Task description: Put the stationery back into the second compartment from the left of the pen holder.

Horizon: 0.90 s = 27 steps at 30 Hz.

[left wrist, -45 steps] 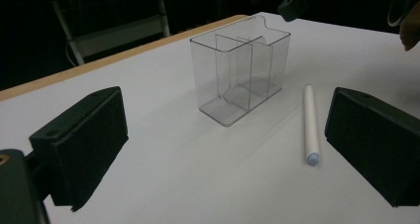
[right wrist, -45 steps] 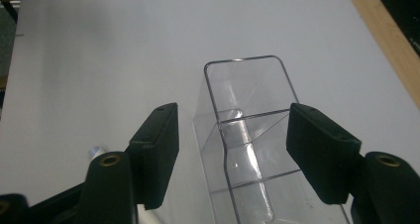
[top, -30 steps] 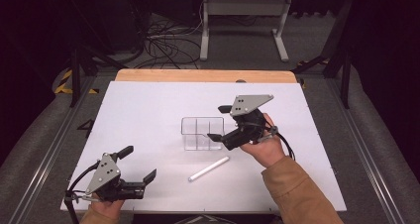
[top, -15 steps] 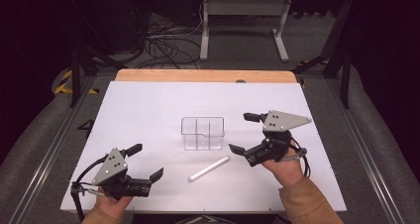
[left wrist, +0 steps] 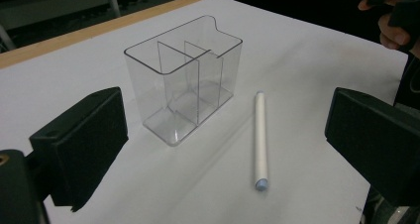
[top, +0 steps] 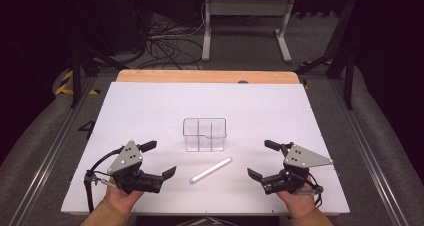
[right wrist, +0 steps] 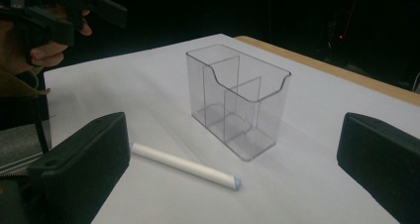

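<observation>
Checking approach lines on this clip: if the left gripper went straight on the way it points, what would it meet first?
Probably the white pen lying flat, or the clear organizer just beyond; the left gripper stands open, and depth is hard to judge.

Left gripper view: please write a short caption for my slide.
Open left gripper faces a clear divided organizer and a white pen lying beside it.

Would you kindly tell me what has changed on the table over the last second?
The right gripper drew back from the clear box toward the table's near edge, its jaws opening, empty. The left gripper shifted slightly. Box and white pen stayed put.
</observation>
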Each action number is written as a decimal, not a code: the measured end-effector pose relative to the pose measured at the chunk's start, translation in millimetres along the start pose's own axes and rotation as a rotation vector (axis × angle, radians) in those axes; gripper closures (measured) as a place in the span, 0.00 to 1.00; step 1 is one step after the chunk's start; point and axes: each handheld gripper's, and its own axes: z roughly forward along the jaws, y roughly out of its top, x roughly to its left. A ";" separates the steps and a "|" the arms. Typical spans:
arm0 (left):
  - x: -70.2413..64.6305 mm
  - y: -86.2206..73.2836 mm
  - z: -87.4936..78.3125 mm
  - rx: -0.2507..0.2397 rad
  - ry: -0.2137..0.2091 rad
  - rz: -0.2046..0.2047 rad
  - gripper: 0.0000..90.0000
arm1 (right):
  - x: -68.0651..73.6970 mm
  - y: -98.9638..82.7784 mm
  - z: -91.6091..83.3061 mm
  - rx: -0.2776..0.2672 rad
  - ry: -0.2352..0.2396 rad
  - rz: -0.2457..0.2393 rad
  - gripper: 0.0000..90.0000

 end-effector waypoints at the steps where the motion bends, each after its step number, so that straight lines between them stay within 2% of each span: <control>1: 0.1 1.3 1.1 0.000 -0.004 0.000 0.04 | -0.5 -2.7 -1.5 0.006 0.002 0.005 0.01; 8: -0.9 9.5 9.0 0.018 -0.025 0.015 0.04 | -1.6 -13.5 -8.6 0.021 -0.004 0.019 0.00; 11: -1.1 13.4 11.6 0.026 -0.093 0.010 0.05 | -1.5 -14.3 -9.6 0.024 -0.004 0.022 0.01; 13: -1.2 16.2 13.7 0.038 -0.145 -0.005 0.04 | -1.5 -15.5 -9.4 0.020 0.028 0.027 0.01; 14: -1.1 17.8 15.2 0.046 -0.153 -0.009 0.04 | -1.4 -16.4 -8.2 0.024 0.054 0.035 0.01; 19: -3.7 25.4 22.2 0.090 -0.163 -0.031 0.05 | -0.4 -18.8 -4.7 0.047 0.083 0.040 0.01; 22: -7.5 30.3 27.1 0.122 -0.163 -0.016 0.07 | -0.9 -18.6 -5.7 0.043 0.085 0.047 0.01; 25: -12.7 35.1 33.9 0.165 -0.142 0.017 0.08 | -1.2 -18.2 -7.2 0.046 0.090 0.053 0.02; 27: -15.9 37.8 39.2 0.189 -0.141 0.022 0.08 | -1.8 -17.7 -8.8 0.047 0.087 0.054 0.03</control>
